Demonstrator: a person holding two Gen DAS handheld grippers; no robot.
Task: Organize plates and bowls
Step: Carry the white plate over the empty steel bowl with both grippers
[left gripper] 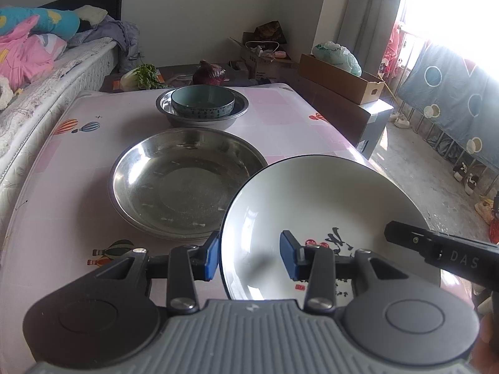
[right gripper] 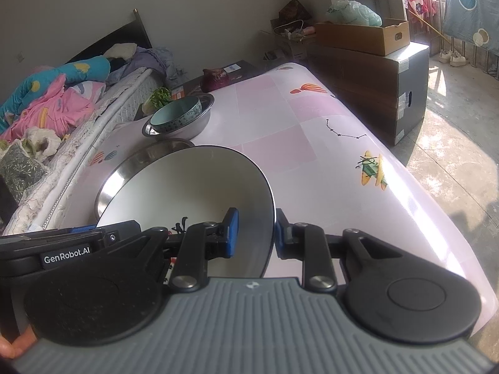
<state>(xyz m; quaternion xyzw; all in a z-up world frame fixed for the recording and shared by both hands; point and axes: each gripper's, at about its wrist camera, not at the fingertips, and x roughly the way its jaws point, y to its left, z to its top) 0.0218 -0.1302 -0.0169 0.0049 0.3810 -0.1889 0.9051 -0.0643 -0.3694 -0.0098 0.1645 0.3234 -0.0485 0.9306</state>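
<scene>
The plate looks like glossy white ceramic with a dark rim. The big basin is shiny, scuffed metal. A smooth, glossy printed sheet covers the tabletop. The pads look like matt blue rubber.

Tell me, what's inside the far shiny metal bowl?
A teal bowl sits inside the far metal bowl. The teal bowl looks empty, but it covers the metal bowl's bottom, so anything under it can't be seen.

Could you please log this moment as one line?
both tools grip white plate | left tool | right tool | steel basin beside
</scene>
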